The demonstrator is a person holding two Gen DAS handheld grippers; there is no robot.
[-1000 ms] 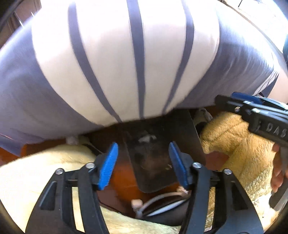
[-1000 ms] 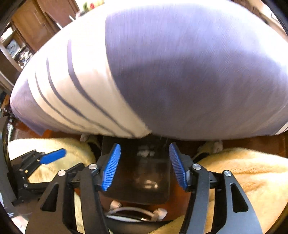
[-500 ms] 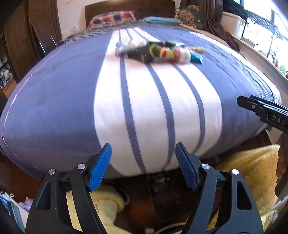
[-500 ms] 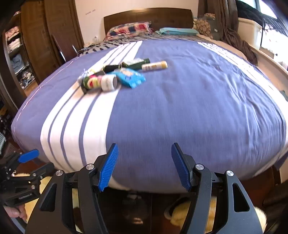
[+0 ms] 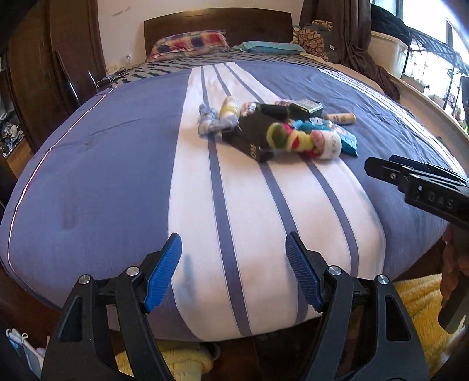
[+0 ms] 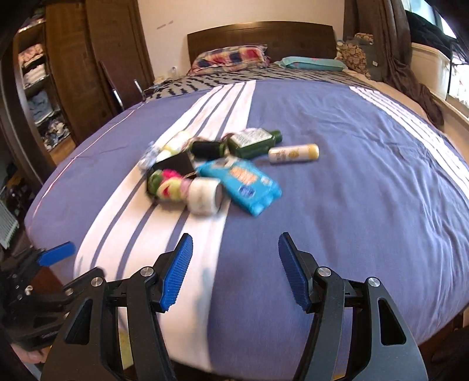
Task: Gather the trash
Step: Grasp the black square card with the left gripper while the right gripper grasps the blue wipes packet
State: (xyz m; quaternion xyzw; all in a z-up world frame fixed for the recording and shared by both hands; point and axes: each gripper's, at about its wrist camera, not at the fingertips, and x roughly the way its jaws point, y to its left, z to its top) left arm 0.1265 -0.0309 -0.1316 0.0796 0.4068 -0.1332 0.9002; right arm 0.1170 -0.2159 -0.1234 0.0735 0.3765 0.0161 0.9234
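Left wrist view: the left gripper (image 5: 233,271) stood wide open and empty over the foot of a bed (image 5: 88,181) covered in a blue spread with white bands. The trash (image 5: 278,129) lay clustered mid-bed, well beyond the gripper: a black box (image 5: 252,136), a bright sock roll (image 5: 288,139), a tape roll (image 5: 331,145). A headboard (image 5: 218,25), pillows (image 5: 187,44) and a dark wardrobe (image 5: 73,52) closed the room; a yellow rug (image 5: 419,296) showed below the bed. The right gripper's body (image 5: 422,184) entered at the right.

Right wrist view: the right gripper (image 6: 234,268) was likewise open, holding nothing. This view alone showed a green bottle (image 6: 252,142), a blue pack (image 6: 244,183) and a pale tube (image 6: 293,154) clearly, plus open shelves (image 6: 38,88) of clothes at left. The picture was somewhat blurred.
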